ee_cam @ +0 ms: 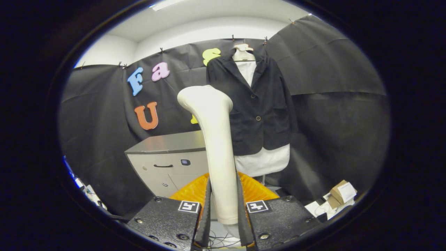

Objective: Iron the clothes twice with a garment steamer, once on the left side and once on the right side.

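Observation:
My gripper (pixel 223 205) is shut on the handle of a cream-white garment steamer (pixel 216 139), which stands upright between the fingers with its head turned left at the top. Beyond the steamer hangs a dark jacket (pixel 261 104) over a white shirt (pixel 263 161) on a hanger against the black cloth wall. The steamer's head is apart from the jacket and overlaps its left edge in the view.
A grey cabinet (pixel 167 157) with a drawer handle stands behind and left of the steamer. An orange ribbed thing (pixel 254 190) lies just behind the fingers. Small cardboard boxes (pixel 341 193) and white items sit on the floor at the right.

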Motion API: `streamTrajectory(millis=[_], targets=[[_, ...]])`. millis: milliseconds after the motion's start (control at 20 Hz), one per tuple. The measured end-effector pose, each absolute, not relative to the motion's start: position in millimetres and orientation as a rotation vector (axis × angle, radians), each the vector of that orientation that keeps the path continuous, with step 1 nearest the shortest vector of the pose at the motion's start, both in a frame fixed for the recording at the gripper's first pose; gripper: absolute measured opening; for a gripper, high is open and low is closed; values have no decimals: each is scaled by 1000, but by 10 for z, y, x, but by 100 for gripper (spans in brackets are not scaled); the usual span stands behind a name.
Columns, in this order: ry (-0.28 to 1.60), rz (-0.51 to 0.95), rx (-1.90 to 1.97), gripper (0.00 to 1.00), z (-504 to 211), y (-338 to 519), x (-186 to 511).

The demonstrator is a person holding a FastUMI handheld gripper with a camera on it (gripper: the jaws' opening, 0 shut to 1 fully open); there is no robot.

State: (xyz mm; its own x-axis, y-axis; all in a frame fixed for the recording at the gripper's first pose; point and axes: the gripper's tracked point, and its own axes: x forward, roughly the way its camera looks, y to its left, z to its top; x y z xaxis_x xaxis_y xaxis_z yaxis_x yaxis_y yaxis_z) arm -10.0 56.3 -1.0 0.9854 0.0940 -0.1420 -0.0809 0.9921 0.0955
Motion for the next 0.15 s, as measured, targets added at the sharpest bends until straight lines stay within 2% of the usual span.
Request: streamTrajectory(millis=[150], targets=[[153,89,89,36,-49,595,-147]])
